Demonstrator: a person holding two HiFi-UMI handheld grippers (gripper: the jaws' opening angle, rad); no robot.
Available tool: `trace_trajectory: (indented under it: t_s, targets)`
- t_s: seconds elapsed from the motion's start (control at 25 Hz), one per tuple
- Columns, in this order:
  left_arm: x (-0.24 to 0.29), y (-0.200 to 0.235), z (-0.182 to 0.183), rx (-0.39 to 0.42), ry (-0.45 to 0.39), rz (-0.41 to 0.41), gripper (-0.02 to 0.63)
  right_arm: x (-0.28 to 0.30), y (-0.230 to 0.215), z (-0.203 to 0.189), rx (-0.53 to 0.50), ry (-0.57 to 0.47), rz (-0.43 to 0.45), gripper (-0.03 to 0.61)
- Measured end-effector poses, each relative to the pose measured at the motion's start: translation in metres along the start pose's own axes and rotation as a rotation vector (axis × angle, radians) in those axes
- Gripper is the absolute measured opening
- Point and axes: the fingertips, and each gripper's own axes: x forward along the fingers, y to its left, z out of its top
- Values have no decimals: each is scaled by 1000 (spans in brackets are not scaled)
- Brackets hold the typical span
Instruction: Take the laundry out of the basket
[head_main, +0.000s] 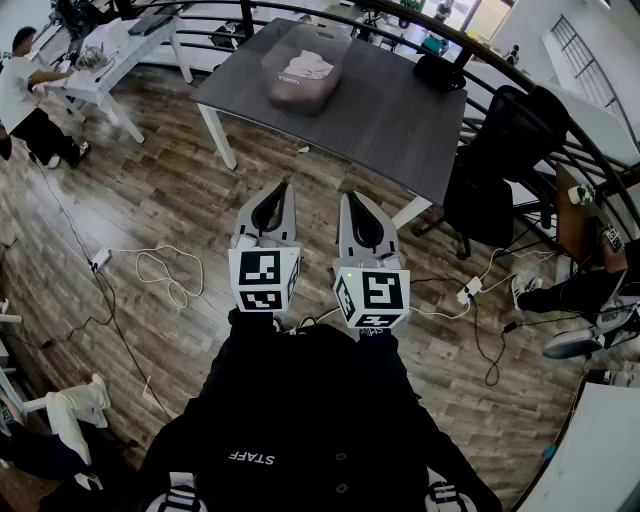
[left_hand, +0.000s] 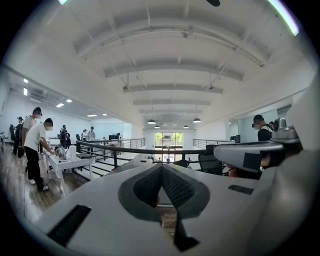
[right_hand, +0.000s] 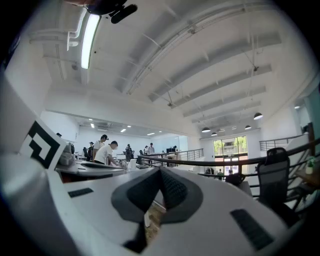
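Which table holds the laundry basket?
The dark grey table straight ahead: the pinkish basket of laundry sits on it. The white table at far left has none.

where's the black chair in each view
Head view: chair upper right, at the right end of the table.
Left gripper view: chair just right of centre.
Right gripper view: chair at the far right.
Shared landmark: the black railing, running behind the chair in all three.
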Motion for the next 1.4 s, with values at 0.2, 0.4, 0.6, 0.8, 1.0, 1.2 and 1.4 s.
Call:
trace_trajectory:
  t_s: [0.2, 0.4, 0.6, 0.8, 1.0, 1.2, 1.4]
  targets:
    - [6, -9, -5, -4, 8, 0, -3, -2, -14, -6, 30, -3, -5, 14]
    - [10, -10, -14, -11, 21, 8, -3, -3, -21, -15, 32, 11, -3, 15]
    - [14, -3, -22, -10, 44, 21, -3, 2, -24, -28, 50, 39, 3, 15]
    - [30, 10, -30, -8, 62, 29, -3, 22, -20, -40, 57, 58, 28, 15]
    - [64, 32, -31, -20, 59, 15, -3, 56, -18, -42, 35, 47, 39, 15]
    - [111, 67, -24, -28, 47, 12, -3, 111, -29, -38, 7, 43, 20, 15]
    - [163, 107, -16, -45, 51, 16, -3, 176, -46, -40, 13, 78, -27, 15]
